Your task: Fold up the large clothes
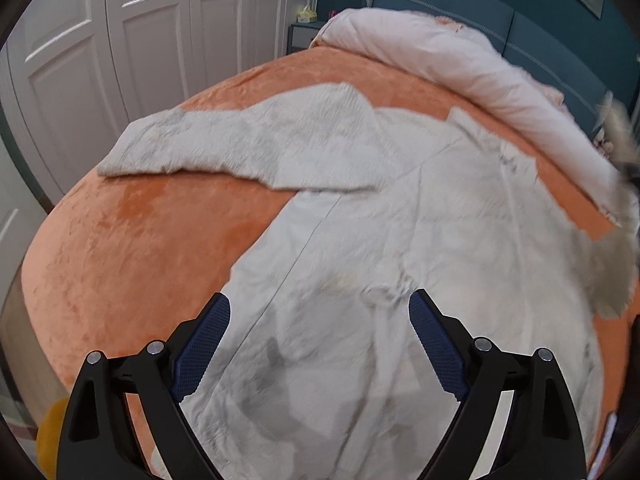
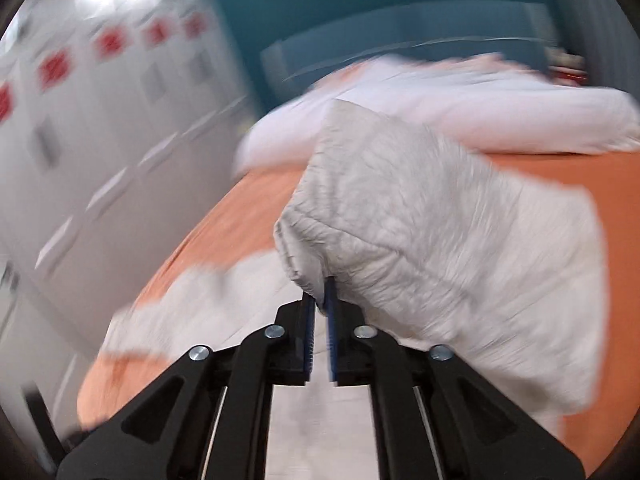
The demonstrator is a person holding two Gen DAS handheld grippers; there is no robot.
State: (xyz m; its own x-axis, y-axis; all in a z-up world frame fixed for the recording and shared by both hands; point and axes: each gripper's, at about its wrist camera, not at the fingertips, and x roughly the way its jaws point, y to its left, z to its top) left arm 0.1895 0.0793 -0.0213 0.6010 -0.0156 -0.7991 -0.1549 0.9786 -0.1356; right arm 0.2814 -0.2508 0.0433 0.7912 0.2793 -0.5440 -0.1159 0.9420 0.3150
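A large white fleecy garment (image 1: 400, 216) lies spread on the orange bed cover (image 1: 132, 240), one sleeve (image 1: 224, 144) stretched out to the left. My left gripper (image 1: 320, 308) hangs open and empty just above the garment's near part. My right gripper (image 2: 320, 292) is shut on the cuff end of the other sleeve (image 2: 420, 232) and holds it lifted above the bed; the view is motion-blurred. That lifted sleeve shows blurred at the right edge of the left wrist view (image 1: 616, 240).
A rolled pale pink duvet (image 1: 460, 64) lies along the head of the bed against a blue headboard (image 1: 560, 48). White wardrobe doors (image 1: 120, 32) stand to the left. A small nightstand (image 1: 304, 36) sits in the far corner.
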